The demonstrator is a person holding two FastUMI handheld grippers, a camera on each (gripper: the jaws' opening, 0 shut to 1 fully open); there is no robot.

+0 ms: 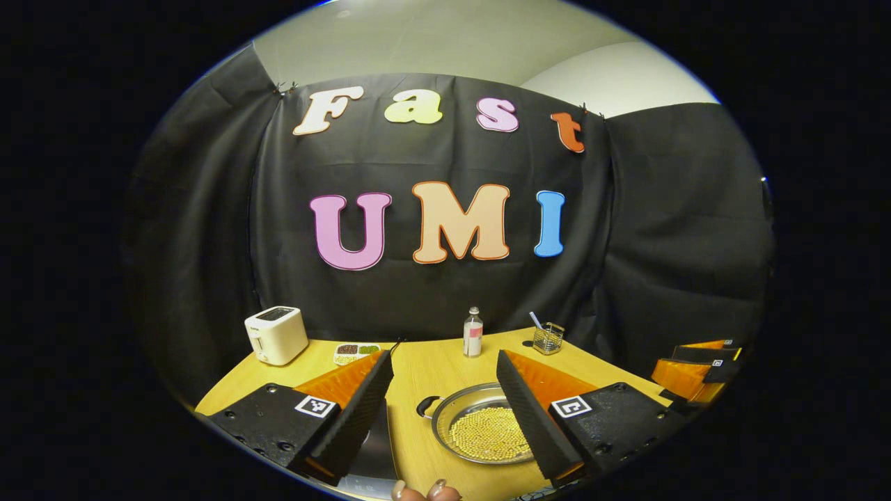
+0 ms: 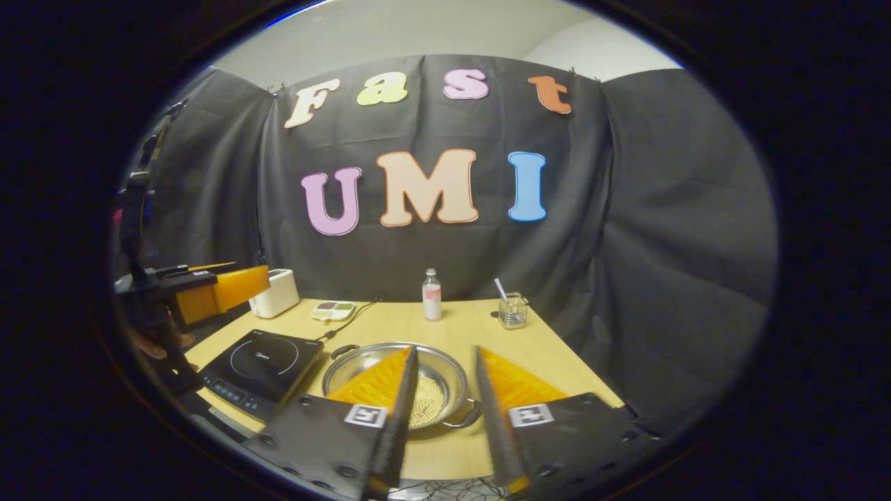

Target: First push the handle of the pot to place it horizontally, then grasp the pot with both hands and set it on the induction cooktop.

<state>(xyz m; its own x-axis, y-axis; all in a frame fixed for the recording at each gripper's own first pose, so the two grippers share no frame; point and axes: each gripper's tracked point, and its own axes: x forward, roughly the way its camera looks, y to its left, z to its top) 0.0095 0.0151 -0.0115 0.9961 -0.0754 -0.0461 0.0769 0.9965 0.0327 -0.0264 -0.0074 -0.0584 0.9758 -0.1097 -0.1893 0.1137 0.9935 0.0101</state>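
A shallow steel pot [image 1: 461,403] holding yellow beans [image 1: 487,435] sits on the wooden table [image 1: 435,369]. One loop handle [image 1: 426,406] points to its left. My left gripper [image 1: 444,358] hangs open above and before it, nothing between its fingers. In the right gripper view the pot [image 2: 445,370] lies just beyond my open right gripper [image 2: 445,352]. Its handles sit diagonally, one at far left [image 2: 341,351], one near right [image 2: 465,416]. The black induction cooktop [image 2: 261,365] lies left of the pot. The left gripper [image 2: 219,291] hovers above the cooktop's left side.
Along the table's back stand a white toaster [image 2: 275,292], a small divided snack tray [image 2: 333,309], a bottle [image 2: 431,296] and a glass cup with a straw [image 2: 511,309]. A cable [image 2: 351,316] runs from the cooktop backwards. Black cloth walls close in behind and to the right.
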